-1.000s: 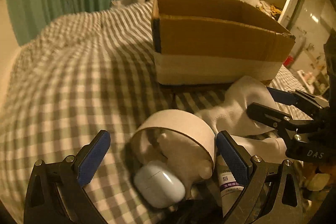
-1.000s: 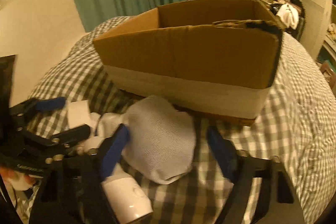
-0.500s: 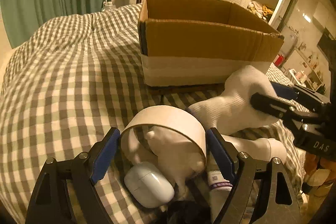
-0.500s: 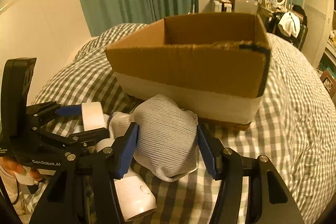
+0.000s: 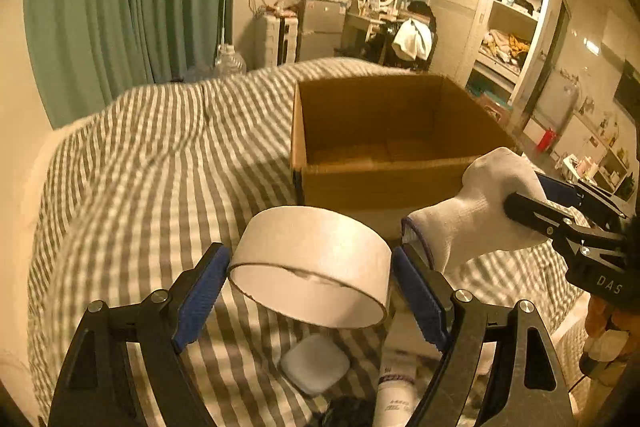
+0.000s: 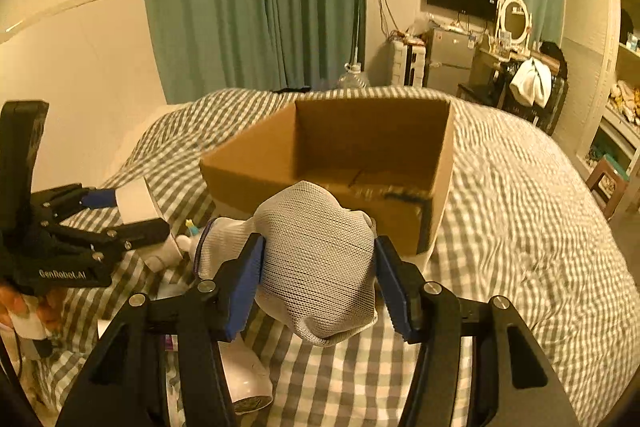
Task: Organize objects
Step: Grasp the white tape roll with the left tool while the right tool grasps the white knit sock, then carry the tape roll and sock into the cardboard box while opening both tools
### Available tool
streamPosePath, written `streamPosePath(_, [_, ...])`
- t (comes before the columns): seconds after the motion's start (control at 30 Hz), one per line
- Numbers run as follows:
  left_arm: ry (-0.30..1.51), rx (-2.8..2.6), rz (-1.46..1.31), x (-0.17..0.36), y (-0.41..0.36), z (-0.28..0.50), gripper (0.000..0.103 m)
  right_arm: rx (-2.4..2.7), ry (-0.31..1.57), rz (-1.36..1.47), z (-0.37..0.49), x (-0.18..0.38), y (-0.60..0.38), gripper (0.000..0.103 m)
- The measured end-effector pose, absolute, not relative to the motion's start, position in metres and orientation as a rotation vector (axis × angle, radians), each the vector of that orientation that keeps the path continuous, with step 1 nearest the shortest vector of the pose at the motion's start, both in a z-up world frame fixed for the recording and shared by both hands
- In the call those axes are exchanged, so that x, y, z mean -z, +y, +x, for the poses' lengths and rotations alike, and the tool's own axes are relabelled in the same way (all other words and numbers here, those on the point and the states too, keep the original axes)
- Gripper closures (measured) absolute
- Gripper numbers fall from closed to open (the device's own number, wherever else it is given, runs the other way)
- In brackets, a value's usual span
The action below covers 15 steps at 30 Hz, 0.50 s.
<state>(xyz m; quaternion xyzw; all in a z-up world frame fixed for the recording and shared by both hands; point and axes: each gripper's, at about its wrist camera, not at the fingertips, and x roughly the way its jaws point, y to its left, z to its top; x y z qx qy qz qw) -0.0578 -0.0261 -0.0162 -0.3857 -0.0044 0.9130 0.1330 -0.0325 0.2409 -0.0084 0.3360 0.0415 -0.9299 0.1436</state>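
Note:
My left gripper (image 5: 310, 285) is shut on a white tape roll (image 5: 316, 261) and holds it above the bed, short of the open cardboard box (image 5: 384, 131). My right gripper (image 6: 318, 277) is shut on a white sock (image 6: 320, 267), lifted in front of the box (image 6: 340, 155). The sock (image 5: 480, 211) and the right gripper also show at the right of the left wrist view. The left gripper with the tape roll (image 6: 138, 203) shows at the left of the right wrist view. The box looks empty inside.
On the checked bedspread (image 5: 160, 163) below lie a small white case (image 5: 314, 363), a white tube (image 5: 394, 387) and a white bottle (image 6: 244, 375). Green curtains, a desk and shelves stand beyond the bed.
Both grippers closed on their objects and lifted them off the bed. The tape roll and sock rose toward the box, whose inside now shows.

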Motion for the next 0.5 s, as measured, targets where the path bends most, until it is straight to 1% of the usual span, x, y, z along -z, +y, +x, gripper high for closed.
streamPosePath(0.17, [0.022,-2.664,-1.047,-0.014,-0.019,-0.064,0.017,2.709,0.158,0.892,-0.038,-0.023,0.237,0.048])
streamPosePath(0.33, [0.039,-2.647,-0.996,-0.049,-0.003,-0.091,0.017,2.745,0.176,0.812,-0.048,-0.059,0.236,0.048])
streamPosePath(0.5, [0.079,-2.663,-0.974,-0.066,0.006,-0.121,0.017,2.778,0.201,0.764,-0.07,-0.088,0.24,0.048])
